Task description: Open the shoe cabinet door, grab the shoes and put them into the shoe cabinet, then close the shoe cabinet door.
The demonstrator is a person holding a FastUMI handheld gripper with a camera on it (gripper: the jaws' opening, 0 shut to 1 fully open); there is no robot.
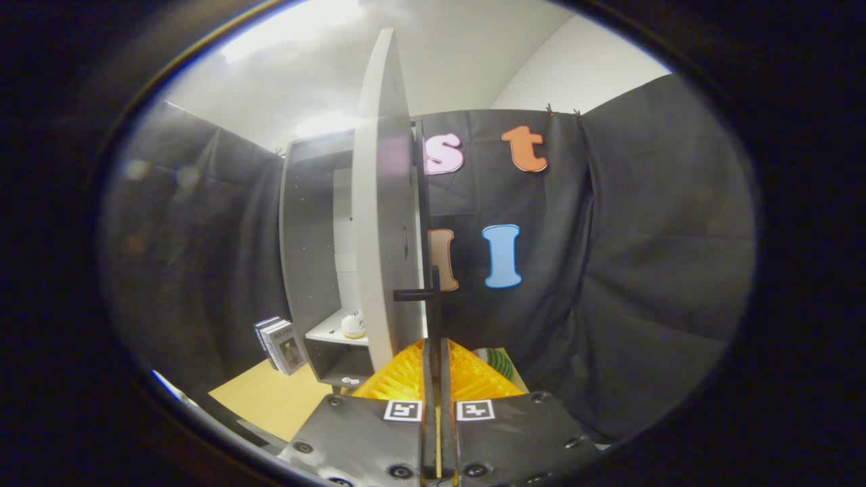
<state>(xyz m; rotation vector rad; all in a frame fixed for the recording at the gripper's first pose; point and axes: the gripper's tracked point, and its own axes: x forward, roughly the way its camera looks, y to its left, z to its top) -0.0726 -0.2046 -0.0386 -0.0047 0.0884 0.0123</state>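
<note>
The cabinet door (385, 223), standing edge-on just ahead of the fingers, looks like smooth laminated board with a matt pale face. Its handle (433, 297), clamped between the closed fingers (406, 375), appears to be matt metal or plastic; the view is too hazy to tell which. The finger faces are ribbed, translucent-looking plastic with a slight sheen. Beyond the door, the cabinet body (308, 230) shows dull, smooth panels. The table (270, 399) beside the fingers has a smooth wood-look finish. The booth wall (649, 257) is soft, wrinkled matt cloth.
</note>
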